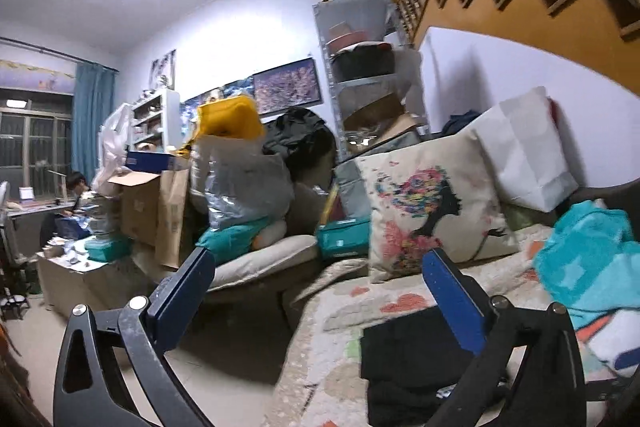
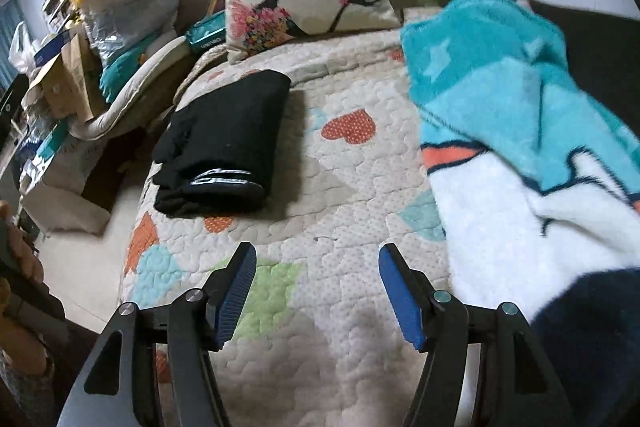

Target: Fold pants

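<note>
Blue-padded jaws of your right gripper (image 2: 318, 291) are hanging spread and empty over the quilted bedspread (image 2: 352, 187), angled down at it. Your left gripper (image 1: 320, 291) is also gaping wide with nothing between its pads, looking level across the cluttered room. The black pants (image 2: 224, 143) are lying at about eleven o'clock from your right gripper, well clear of it, already doubled into a compact rectangle with a white logo at the near end; in the left wrist view they are sitting just below the right-hand pad, at about five o'clock. Neither gripper is touching them.

You are dealing with soft, light, limp cloth that should sag wherever it is unsupported, and the stacked layers could slide apart. If you are lifting or squaring it, pinch through all the layers at the folded edge, one gripper near each corner. The teal fleece blanket (image 2: 500, 87) is crowding the three o'clock side.
</note>
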The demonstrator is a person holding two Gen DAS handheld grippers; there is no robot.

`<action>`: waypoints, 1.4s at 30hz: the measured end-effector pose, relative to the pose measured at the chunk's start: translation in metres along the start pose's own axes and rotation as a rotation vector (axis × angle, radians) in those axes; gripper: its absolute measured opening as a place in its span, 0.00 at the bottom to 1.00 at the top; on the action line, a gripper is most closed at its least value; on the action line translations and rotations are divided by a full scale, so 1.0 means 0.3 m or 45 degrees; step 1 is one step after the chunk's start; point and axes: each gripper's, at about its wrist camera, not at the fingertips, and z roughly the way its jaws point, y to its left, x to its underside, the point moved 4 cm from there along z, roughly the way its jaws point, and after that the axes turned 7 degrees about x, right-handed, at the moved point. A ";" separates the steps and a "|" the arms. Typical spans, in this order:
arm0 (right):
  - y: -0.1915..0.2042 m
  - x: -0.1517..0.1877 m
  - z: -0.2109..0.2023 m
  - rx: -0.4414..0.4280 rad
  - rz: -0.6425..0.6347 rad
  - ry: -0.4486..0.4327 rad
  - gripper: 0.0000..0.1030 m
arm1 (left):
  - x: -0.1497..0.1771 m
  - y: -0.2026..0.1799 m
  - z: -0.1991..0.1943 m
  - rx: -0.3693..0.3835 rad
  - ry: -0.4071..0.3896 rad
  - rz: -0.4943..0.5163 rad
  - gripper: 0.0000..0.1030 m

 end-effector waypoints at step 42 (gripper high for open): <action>0.184 -0.069 0.132 -0.067 -0.065 -0.099 0.75 | 0.336 0.035 0.175 0.090 0.728 -0.258 1.00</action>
